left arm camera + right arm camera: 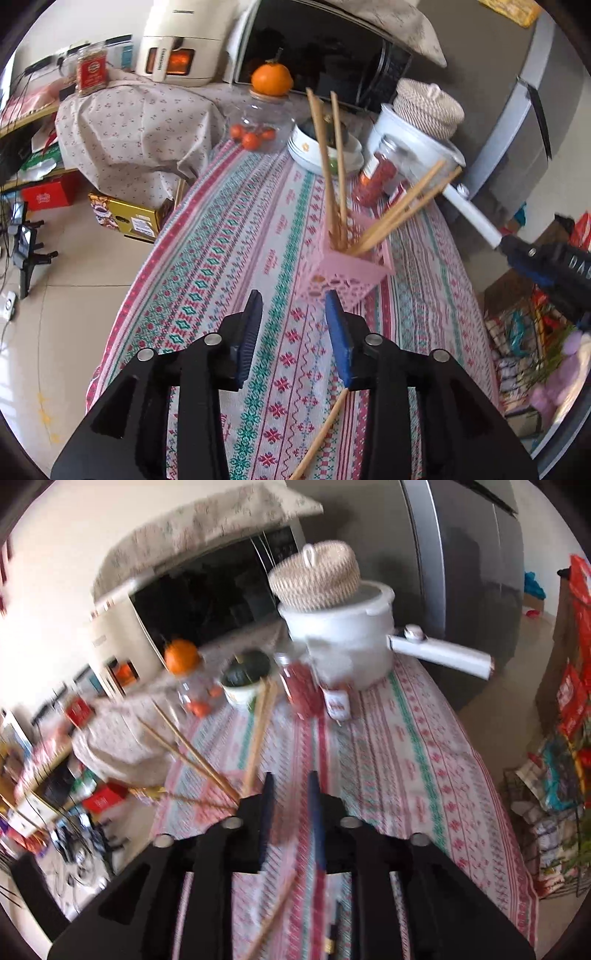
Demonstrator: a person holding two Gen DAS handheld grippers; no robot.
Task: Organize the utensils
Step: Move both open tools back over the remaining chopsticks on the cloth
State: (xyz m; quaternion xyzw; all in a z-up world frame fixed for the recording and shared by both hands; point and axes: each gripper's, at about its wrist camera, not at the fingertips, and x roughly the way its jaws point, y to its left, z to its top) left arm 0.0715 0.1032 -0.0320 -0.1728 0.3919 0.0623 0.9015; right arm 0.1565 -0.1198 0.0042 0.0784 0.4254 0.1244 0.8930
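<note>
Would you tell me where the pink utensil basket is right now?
In the left wrist view, the pink basket stands on the patterned tablecloth just ahead of the left gripper, holding four chopsticks, with the goji jar behind it.

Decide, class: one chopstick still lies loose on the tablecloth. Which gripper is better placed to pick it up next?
Probably the left gripper. Its jaws are open and empty, and the loose chopstick lies just below its right finger, near the pink holder. The right gripper view is motion-blurred, so its placement is harder to judge.

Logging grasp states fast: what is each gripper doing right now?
Left gripper: open, holding nothing.
Right gripper: open, holding nothing.
</note>
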